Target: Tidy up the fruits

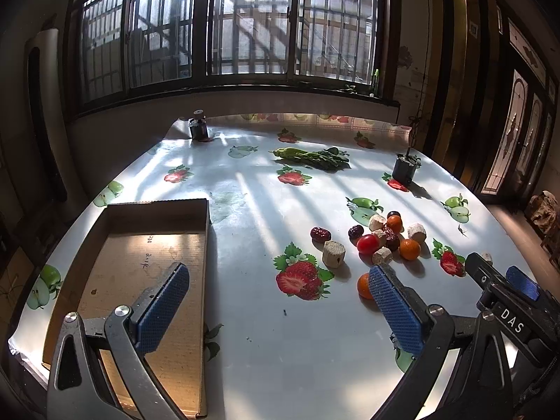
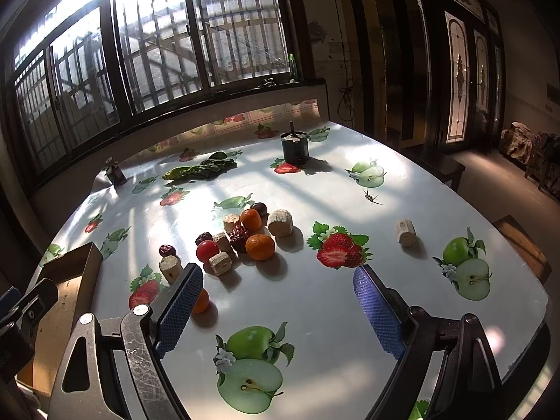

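Note:
A loose heap of small fruits (image 1: 385, 234) lies on the fruit-print tablecloth: a red tomato (image 1: 367, 244), two small oranges (image 2: 260, 246), dark red dates (image 1: 320, 233) and beige cork-like chunks (image 1: 334, 253). A third small orange (image 2: 201, 301) sits apart, touching the outside of a right-gripper finger. One beige chunk (image 2: 405, 232) lies alone to the right. An open cardboard box (image 1: 115, 210) stands at the left, holding nothing. My left gripper (image 1: 276, 276) hovers open, one finger over the box. My right gripper (image 2: 276, 273) is open just short of the heap, holding nothing.
Green leafy vegetables (image 1: 311, 157) lie at the far side. A dark cup (image 2: 295, 147) stands at the back right and a small dark bottle (image 1: 197, 127) at the back left. The table ends at a wall below barred windows. A wooden seat (image 2: 521, 245) is beyond the right edge.

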{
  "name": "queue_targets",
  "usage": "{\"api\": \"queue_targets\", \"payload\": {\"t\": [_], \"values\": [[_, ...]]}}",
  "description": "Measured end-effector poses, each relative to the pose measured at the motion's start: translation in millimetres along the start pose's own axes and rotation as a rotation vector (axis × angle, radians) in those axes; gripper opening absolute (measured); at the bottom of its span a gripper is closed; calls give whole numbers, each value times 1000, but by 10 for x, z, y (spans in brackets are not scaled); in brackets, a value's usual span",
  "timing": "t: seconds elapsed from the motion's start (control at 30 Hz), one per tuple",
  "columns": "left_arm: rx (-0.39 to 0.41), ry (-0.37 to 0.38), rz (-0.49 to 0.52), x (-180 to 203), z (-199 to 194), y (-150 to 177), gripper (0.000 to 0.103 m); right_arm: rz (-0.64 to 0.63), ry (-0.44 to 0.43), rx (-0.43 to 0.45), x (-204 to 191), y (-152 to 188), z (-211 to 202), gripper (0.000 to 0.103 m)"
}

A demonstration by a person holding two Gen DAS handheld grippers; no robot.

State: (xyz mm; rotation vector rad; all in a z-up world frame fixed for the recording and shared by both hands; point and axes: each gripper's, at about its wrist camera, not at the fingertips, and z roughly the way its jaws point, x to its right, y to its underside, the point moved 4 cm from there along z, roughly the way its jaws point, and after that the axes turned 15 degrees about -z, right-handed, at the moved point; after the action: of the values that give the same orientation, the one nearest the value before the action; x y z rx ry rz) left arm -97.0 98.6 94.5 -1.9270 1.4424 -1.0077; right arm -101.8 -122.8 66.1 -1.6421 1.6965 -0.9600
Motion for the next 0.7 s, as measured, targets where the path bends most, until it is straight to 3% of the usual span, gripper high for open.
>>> {"api": "queue_targets", "payload": {"t": [0.17,0.33,0.43,0.57,0.63,0.7], "values": [[-20,25,-2,35,31,32,102,20,21,32,85,0,-43,91],[-83,119,-23,71,105,86,102,86,19,60,295,14,-47,91],[-152,221,-29,181,189,190,102,127,-2,18,456,37,-2,91],[-304,339,-95,278,426,376,102,142,-28,-17,497,95,55,91],[-351,344,-132,249,538,437,102,133,-38,-24,471,109,67,91],[-363,298,-152,177,624,470,102,125,-44,-22,459,112,64,91]]}}
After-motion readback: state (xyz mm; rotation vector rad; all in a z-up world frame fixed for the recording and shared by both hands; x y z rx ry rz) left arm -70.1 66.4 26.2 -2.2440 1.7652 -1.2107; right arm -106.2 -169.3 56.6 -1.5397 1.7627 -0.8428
